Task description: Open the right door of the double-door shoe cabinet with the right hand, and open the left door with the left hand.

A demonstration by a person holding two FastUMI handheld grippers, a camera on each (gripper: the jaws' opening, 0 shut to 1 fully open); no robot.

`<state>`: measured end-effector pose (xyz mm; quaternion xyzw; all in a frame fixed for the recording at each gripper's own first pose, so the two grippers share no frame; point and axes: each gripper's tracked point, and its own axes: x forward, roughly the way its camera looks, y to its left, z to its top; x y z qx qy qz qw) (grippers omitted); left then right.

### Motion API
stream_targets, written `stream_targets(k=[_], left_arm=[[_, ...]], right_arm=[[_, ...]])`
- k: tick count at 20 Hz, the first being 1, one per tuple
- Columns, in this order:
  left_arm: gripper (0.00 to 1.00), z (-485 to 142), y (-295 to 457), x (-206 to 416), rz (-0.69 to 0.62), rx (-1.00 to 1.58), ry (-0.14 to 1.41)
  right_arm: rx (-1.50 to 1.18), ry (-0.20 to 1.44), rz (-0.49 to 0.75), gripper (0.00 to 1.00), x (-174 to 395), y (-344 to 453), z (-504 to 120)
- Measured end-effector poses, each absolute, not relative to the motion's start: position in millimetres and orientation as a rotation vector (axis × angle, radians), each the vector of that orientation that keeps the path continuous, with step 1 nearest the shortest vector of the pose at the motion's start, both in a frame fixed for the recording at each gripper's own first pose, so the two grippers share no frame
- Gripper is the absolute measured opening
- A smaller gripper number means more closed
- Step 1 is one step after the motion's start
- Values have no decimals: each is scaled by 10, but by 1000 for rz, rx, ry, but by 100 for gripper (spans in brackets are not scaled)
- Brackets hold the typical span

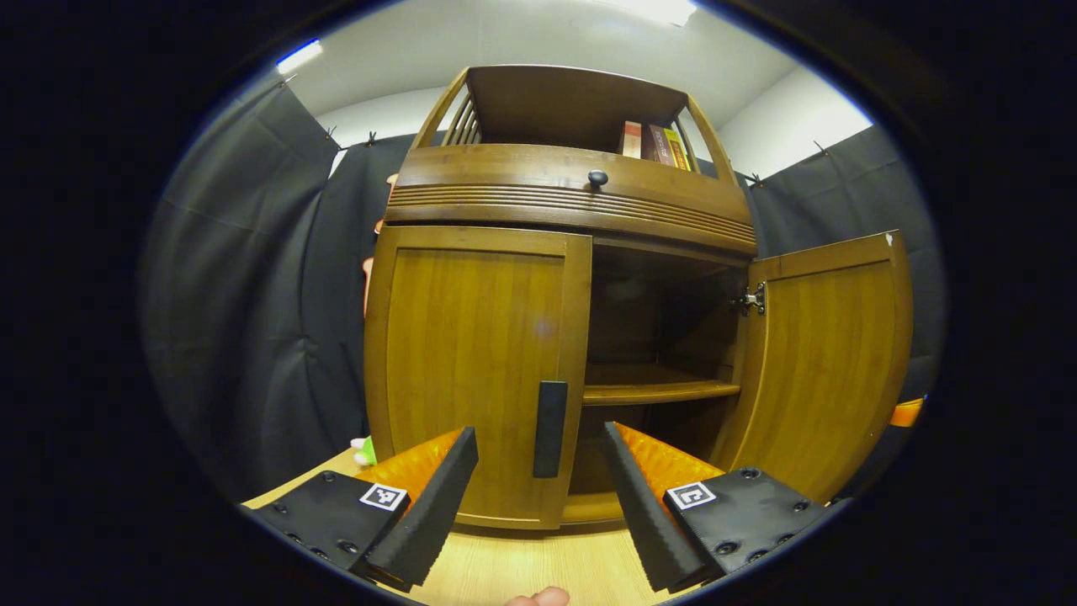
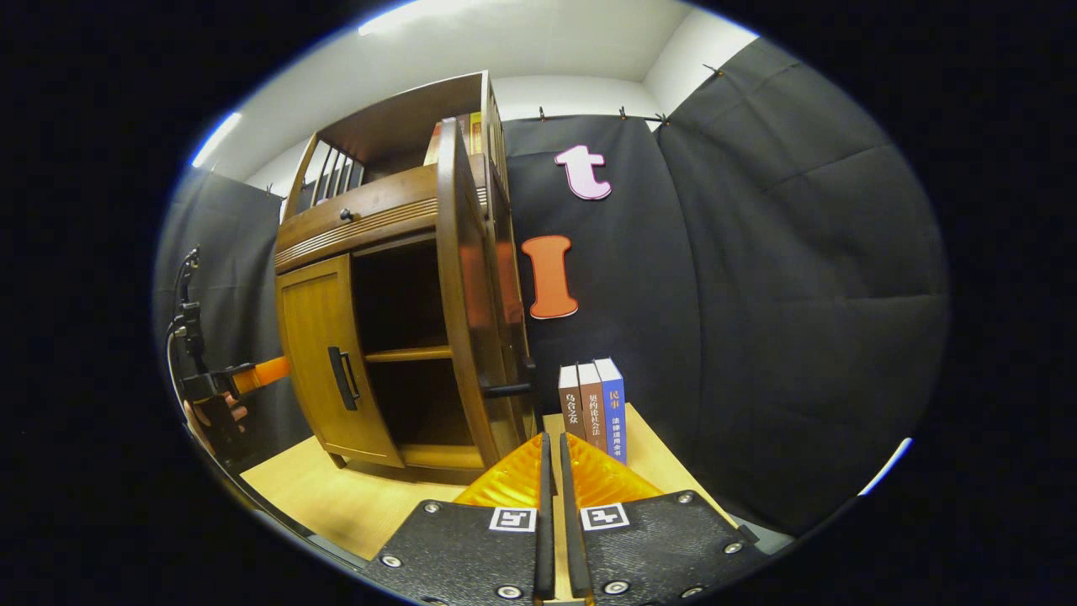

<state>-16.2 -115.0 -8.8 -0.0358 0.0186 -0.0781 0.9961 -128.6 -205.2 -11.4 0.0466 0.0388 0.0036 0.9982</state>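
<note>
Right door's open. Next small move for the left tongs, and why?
Probably ease the left tongs forward and close them on the handle of the left door. That door is shut, the tongs are open and the handle sits just ahead between them.

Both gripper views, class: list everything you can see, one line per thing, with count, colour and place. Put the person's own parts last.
Cabinet: one, brown wood, on the table.
Left door: one, brown, closed.
Handle: one, black, on the left door's inner edge.
Right door: one, brown, swung open.
Shelf: one, brown, inside.
Knob: one, dark, on the drawer front.
Top books: a few, reddish and yellow, in the cabinet's top.
Table books: three, brown, brown, blue, upright beside the cabinet.
Table: one, light wood.
Left tool: open, facing the handle.
Right tool: shut, holding nothing.
Hand: one, holding the left tool.
</note>
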Motion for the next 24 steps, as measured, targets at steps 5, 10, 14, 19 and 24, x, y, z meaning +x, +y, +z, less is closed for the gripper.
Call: stream_targets(k=[5, 10, 14, 19, 24], left_arm=[[95, -43, -1186, -79, -166, -65, 31], [94, -62, -1064, -158, -144, -60, 39], [94, -56, -849, -253, -98, -26, 25], [99, -88, -711, -291, -64, -33, 34], [95, -70, -762, -203, -80, -54, 36]], right_arm=[[97, 64, 164, 5, -1359, -1224, 59], [61, 72, 206, 5, -917, -880, 39], [77, 77, 139, 14, -612, -875, -18], [46, 39, 128, 45, -475, -786, 99], [81, 46, 102, 75, -472, -802, 81]])
